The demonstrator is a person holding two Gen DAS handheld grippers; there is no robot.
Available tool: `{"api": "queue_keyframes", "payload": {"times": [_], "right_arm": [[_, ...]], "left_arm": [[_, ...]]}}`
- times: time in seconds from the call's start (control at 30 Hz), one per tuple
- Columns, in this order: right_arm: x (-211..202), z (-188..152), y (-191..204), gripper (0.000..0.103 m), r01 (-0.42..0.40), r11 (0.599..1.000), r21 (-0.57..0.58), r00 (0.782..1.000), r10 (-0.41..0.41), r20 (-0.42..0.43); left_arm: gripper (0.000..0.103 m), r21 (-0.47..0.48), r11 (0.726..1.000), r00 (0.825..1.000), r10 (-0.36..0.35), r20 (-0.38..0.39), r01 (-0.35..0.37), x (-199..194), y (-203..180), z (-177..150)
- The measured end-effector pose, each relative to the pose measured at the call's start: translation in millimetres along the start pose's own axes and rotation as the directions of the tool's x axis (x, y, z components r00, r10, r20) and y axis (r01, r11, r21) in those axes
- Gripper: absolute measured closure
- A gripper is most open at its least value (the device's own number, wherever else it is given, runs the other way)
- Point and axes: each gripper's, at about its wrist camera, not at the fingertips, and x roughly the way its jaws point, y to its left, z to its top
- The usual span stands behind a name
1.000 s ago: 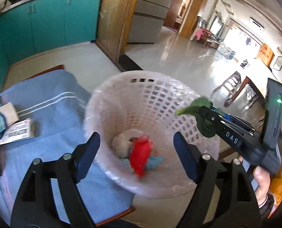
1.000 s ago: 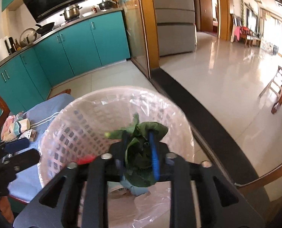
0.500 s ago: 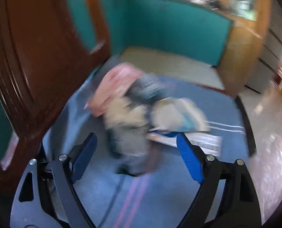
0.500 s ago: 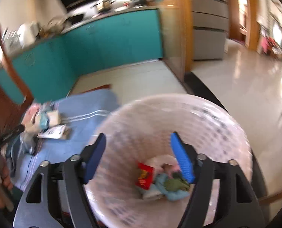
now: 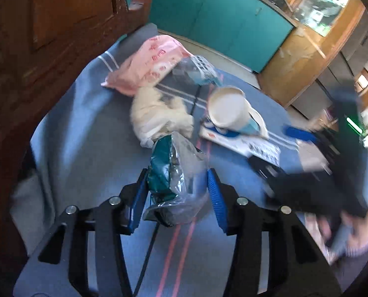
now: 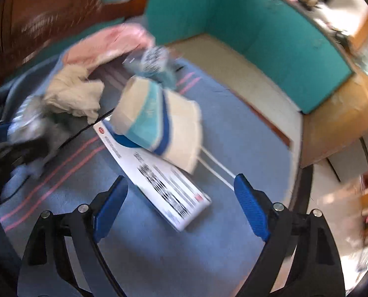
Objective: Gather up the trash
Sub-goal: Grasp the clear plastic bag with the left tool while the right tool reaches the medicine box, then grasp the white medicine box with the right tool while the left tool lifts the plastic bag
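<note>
Both swung from basket to worktop: left hand-held gripper (image 5: 176, 193) probably pinching crinkled snack wrapper (image 5: 176, 173); right hand-held gripper (image 6: 181, 208) spread over white leaflet (image 6: 159, 175), leaf dropped.

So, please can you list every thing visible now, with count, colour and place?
Crinkled wrapper: one, teal and clear, between the left tool's fingers.
Paper cup: one, cream and blue, lying on the flat box.
Flat box: one, white with print, on the cloth, ahead of the right tool.
Crumpled tissue: one, cream, mid-cloth.
Pink bag: one, far side.
Cloth: one, blue, striped, under everything.
Cabinets: teal, background.
Left tool: closing around the wrapper.
Right tool: open, empty.
</note>
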Motion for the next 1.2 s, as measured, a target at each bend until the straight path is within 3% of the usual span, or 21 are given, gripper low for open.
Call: {"api": "queue_keyframes", "payload": {"times": [0.07,0.13,0.17,0.2,0.3,0.43,0.5,0.53,0.57,0.63,0.67,0.77,0.83,0.87,0.97,1.2], "right_arm": [[7.5,3.7,-1.3,0.020,-0.050,0.999,0.016,0.998,0.051,-0.022],[9.5,0.9,1.0,0.033,-0.106,0.994,0.027,0.994,0.107,-0.034],[9.5,-2.5,2.8,0.045,-0.114,0.993,0.028,0.993,0.115,-0.038],[7.8,-5.1,4.9,0.048,-0.101,0.995,0.019,0.994,0.102,-0.030],[-3.7,-16.6,8.6,0.054,-0.107,0.994,0.035,0.994,0.108,-0.023],[-26.4,-39.6,5.6,0.059,-0.194,0.972,0.131,0.981,0.196,-0.003],[-36.3,-54.9,0.6,0.061,-0.293,0.932,0.211,0.955,0.297,0.015],[-38.2,-63.5,-3.4,0.061,-0.370,0.889,0.270,0.925,0.378,0.025],[-36.9,-74.0,-9.7,0.061,-0.467,0.812,0.350,0.874,0.485,0.040],[-31.9,-86.7,-15.2,0.061,-0.537,0.720,0.438,0.818,0.572,0.062],[-32.1,-93.6,-22.0,0.060,-0.514,0.716,0.473,0.833,0.547,0.079],[-47.2,-101.3,-26.0,0.059,-0.371,0.802,0.468,0.923,0.375,0.090],[-50.3,-106.6,-27.9,0.056,-0.312,0.823,0.475,0.947,0.311,0.084],[-53.8,-107.0,-27.6,0.050,-0.278,0.838,0.470,0.959,0.272,0.082],[-52.2,-101.6,-22.4,0.029,-0.208,0.884,0.418,0.978,0.194,0.077],[-33.0,-97.3,-1.4,0.028,-0.184,0.916,0.358,0.983,0.181,0.041]], "left_arm": [[0.054,0.027,0.999,1.000,-0.022,-0.006,0.022,-9.9,0.8,-7.7],[0.053,0.053,0.997,0.998,-0.057,-0.015,0.058,-25.6,4.5,-12.7],[0.053,0.060,0.996,0.998,-0.064,-0.017,0.065,-28.8,4.8,-11.4],[0.051,0.070,0.995,0.998,-0.067,-0.014,0.068,-33.4,6.1,-12.6],[0.042,0.075,0.995,0.998,-0.068,-0.001,0.068,-41.4,11.8,-12.5],[0.035,0.067,0.996,0.998,-0.061,0.000,0.061,-38.1,21.6,-8.7],[0.034,0.055,0.997,0.998,-0.057,-0.006,0.057,-37.9,26.7,-11.4],[0.034,0.051,0.997,0.998,-0.058,-0.011,0.058,-36.1,27.7,-11.5],[0.034,0.049,0.997,0.998,-0.059,-0.015,0.059,-36.5,28.5,-12.8],[0.034,0.051,0.997,0.998,-0.059,-0.022,0.060,-33.9,27.8,-13.2],[0.034,0.054,0.997,0.998,-0.060,-0.023,0.061,-32.4,27.0,-12.6],[0.034,0.069,0.996,0.998,-0.059,-0.028,0.061,-33.2,24.6,-16.5],[0.031,0.071,0.996,0.998,-0.057,-0.029,0.058,-32.1,24.3,-17.3],[0.030,0.070,0.996,0.998,-0.054,-0.029,0.056,-32.7,24.8,-18.1],[0.027,0.065,0.997,0.999,-0.046,-0.022,0.047,-31.9,26.0,-16.9],[0.023,0.090,0.995,0.999,0.050,-0.013,-0.049,-16.0,21.8,-11.5]]}}
